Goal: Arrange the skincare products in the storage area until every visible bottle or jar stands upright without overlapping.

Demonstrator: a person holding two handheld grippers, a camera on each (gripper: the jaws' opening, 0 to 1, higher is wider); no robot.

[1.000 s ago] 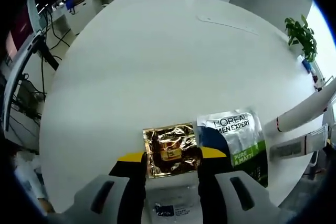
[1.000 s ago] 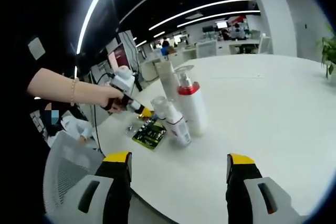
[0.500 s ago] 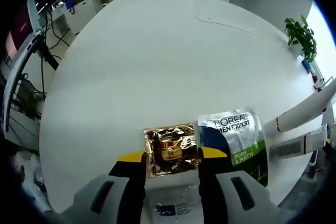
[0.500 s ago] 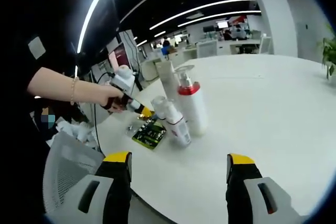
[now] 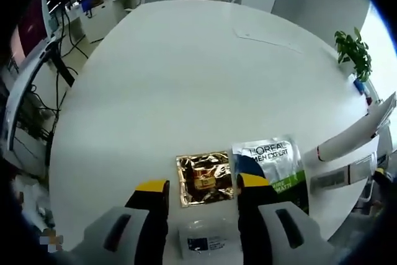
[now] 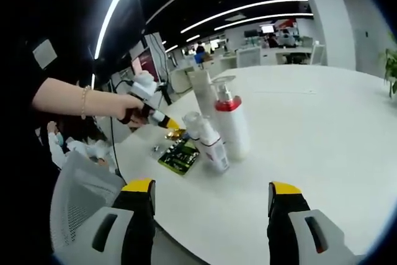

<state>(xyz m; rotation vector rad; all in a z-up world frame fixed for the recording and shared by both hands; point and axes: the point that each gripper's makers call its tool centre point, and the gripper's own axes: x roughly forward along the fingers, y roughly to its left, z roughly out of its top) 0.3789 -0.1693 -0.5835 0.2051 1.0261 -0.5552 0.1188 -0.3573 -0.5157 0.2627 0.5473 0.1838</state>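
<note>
- The gold sachet lies flat on the white desk, just beyond the tips of the left tool, whose jaws stand apart on either side of it and hold nothing.
- Just beside the sachet lies a silver and green packet, also flat; a small clear packet with a dark label lies between the left tool's jaws, nearer the camera.
- In the left gripper view, white tubes lie at the desk's edge past the green packet.
- In the right gripper view a pump bottle with a red collar stands upright, with a tall pale bottle behind it and smaller white bottles leaning in front; whether they touch cannot be told.
- A green packet lies flat beside them.
- The person's hand, arm stretched out level, grips the left tool's handle and points it down at the packets.
- The right tool hangs well apart from the bottles, jaws wide and holding nothing.
</note>
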